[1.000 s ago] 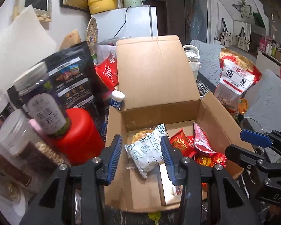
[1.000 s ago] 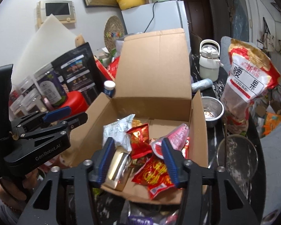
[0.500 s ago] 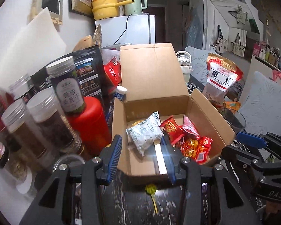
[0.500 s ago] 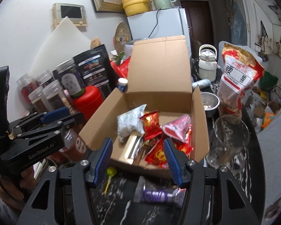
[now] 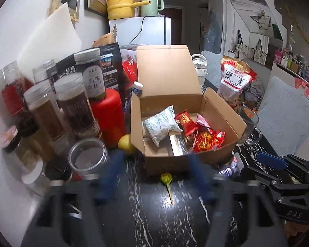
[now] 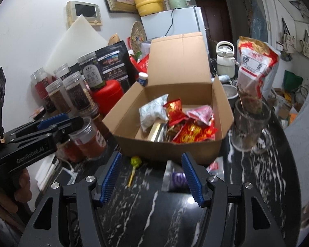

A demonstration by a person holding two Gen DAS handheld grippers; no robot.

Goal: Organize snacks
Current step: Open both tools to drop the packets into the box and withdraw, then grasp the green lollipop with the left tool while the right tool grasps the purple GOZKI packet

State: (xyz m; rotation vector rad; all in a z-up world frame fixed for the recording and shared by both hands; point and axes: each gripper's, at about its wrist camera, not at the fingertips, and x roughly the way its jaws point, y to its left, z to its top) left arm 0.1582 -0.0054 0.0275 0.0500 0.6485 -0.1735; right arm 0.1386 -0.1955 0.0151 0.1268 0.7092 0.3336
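Observation:
An open cardboard box [image 5: 137, 127] [image 6: 169, 150] stands on the black marble table. Inside lie a white patterned packet [image 5: 160, 125] [image 6: 152, 113], red packets [image 5: 206, 138] [image 6: 193, 133] and a pink one [image 6: 201, 113]. In front of the box lie a green lollipop [image 5: 166, 179] [image 6: 135, 161] and a purple packet [image 6: 176, 178]. My left gripper [image 5: 154, 177] is blurred, short of the box; its jaws are opening and hold nothing. My right gripper [image 6: 151, 177] hovers over the lollipop and purple packet; its jaws are opening too, touching neither.
Several lidded jars [image 5: 72, 103], a red canister [image 5: 108, 115], a lidless clear jar [image 5: 86, 158] and a yellow fruit [image 5: 126, 142] crowd the box's left side. A glass mug [image 6: 251, 123] and a tall cashew bag [image 6: 255, 65] stand to its right.
Both grippers have drawn back from over the box to the table in front of it. The left jaws have spread much wider, the right ones slightly. The lollipop and purple packet came into view.

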